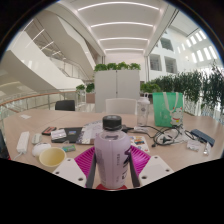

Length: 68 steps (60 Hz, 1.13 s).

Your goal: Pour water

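I've got the bottle point(111, 150) clamped upright between the gripper point(112, 168) pads, bottom centre; yellow bowl point(51, 157) sits low left, near, so tip leftward.

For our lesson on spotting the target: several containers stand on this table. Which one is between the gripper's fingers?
The clear bottle with the black cap. It stands between the pink-padded fingers, unlike the yellow bowl beside them or the green container far beyond.
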Available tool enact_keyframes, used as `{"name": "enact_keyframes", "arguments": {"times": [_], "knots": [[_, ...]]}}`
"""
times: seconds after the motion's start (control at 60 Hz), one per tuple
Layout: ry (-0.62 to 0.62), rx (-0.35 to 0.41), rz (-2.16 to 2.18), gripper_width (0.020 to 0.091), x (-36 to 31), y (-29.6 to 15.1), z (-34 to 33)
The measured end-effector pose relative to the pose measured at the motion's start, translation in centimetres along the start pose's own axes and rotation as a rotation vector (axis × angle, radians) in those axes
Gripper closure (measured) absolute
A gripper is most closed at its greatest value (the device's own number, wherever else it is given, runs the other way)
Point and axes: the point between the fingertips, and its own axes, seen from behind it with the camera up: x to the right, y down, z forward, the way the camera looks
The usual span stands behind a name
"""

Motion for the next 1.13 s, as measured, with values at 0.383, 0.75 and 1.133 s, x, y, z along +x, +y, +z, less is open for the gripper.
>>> {"name": "enact_keyframes", "arguments": {"times": [0.383,0.75,1.133], "knots": [[-0.029,-0.029,0.013,0.0529,-0.5,2.0,-0.5],[-0.008,-0.329,0.048,0.0271,-2.8,3.4,-10.3],[0.240,-0.265,0.055,0.0264,-9.4,-5.4,-25.5]]}}
